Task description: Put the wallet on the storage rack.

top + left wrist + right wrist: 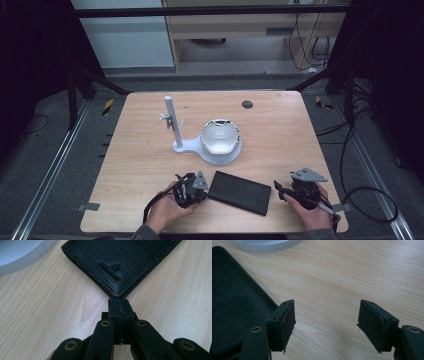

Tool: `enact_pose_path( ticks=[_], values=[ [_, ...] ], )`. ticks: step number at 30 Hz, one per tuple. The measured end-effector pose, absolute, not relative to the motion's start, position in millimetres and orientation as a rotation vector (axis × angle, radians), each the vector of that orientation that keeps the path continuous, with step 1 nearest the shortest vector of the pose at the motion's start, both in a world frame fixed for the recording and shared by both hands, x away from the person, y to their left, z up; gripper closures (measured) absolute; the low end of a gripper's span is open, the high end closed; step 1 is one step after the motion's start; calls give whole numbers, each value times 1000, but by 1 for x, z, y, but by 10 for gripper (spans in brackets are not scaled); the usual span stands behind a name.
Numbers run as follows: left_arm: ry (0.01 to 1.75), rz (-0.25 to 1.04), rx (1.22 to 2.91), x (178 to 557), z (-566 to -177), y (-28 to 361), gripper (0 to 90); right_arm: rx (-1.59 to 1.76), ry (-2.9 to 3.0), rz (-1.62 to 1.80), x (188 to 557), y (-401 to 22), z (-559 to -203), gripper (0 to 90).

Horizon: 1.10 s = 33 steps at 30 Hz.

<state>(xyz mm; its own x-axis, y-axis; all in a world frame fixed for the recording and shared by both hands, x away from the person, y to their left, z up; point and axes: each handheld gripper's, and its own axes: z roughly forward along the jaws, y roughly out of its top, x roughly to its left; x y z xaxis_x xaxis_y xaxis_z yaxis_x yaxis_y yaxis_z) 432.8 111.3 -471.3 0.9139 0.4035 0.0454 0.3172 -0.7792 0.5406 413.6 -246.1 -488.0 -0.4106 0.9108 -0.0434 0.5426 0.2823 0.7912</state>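
left gripper (118,302): jaws pressed flat together with nothing between them, the joined tips meeting the near corner of the wallet (120,262); whether they press on it or only stand just against it cannot be told. in the high view this gripper (202,186) sits at the wallet's left end.
right gripper (325,322): jaws standing wide apart over bare wood, nothing between them; the left pad (287,322) sits just beside the wallet's long edge (234,307), touching or not cannot be told. in the high view it (278,188) lies just off the wallet's right end.
hands: the left hand (167,207) wraps its gripper from below and behind; the right hand (310,210) does the same, with a grey three-cornered plate on top (both forearms come in from the table's near edge).
wallet (239,192): black, pebbled leather, closed and lying flat on the table near the front edge, between the two grippers, turned slightly askew; a small embossed mark shows on its face in the left gripper view.
stand (175,127): a white upright post with short pegs, rising from a white base that widens into a round dish, well behind the wallet toward the table's middle.
bowl-like piece (220,136): a white rounded shell with a dark rim, resting on the round part of the stand's base.
table (150,165): light wood, with a small dark round grommet (247,104) near the far edge.
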Motion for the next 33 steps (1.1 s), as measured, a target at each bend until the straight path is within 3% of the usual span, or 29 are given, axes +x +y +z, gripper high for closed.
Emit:
enact_pose_path(
  ticks=[20,27,33],
  values=[
    [544,224,2435,438,-459,103,884,1173,2195,1129,403,-203,-484,229],
    [537,234,2450,441,-455,95,876,1103,2262,1137,396,-185,-471,126],
    [534,240,2447,444,-452,92,874,1030,2333,1115,388,-174,-471,92]
  ],
)
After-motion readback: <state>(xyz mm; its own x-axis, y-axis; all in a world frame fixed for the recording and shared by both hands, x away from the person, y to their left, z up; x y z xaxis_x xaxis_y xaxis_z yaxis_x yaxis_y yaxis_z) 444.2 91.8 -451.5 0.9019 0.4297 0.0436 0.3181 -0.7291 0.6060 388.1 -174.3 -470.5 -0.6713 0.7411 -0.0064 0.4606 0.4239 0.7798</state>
